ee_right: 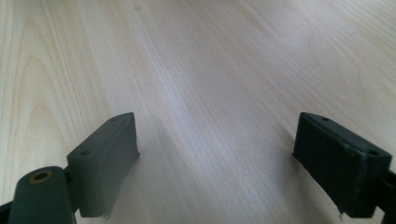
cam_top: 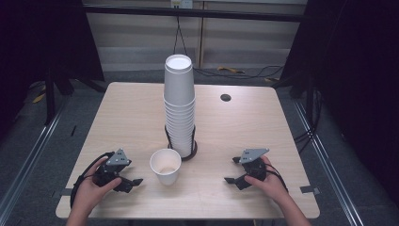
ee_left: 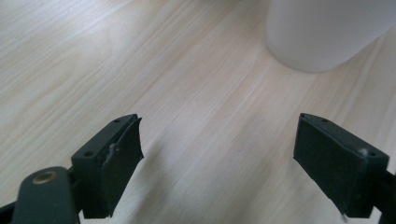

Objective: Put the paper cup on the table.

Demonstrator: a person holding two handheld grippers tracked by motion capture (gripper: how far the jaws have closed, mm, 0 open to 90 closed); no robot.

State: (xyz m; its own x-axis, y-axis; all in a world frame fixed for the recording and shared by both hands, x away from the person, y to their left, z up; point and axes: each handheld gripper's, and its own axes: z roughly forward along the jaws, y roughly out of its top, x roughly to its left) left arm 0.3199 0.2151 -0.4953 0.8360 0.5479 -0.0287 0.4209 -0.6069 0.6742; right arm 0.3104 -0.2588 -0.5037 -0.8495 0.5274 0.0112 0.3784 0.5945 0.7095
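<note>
A tall stack of white paper cups stands in a black holder at the table's middle. A single white paper cup stands upright in front of it, mouth up; its base shows at the top right of the left gripper view. My left gripper rests on the wood just left of that cup, jaws wide apart and nothing between them. My right gripper rests at the front right, also open over bare wood. A hand holds each gripper.
The light wooden table has a round cable hole at the back right. Black frame posts and cables stand beyond the far edge. Metal floor rails run along both sides.
</note>
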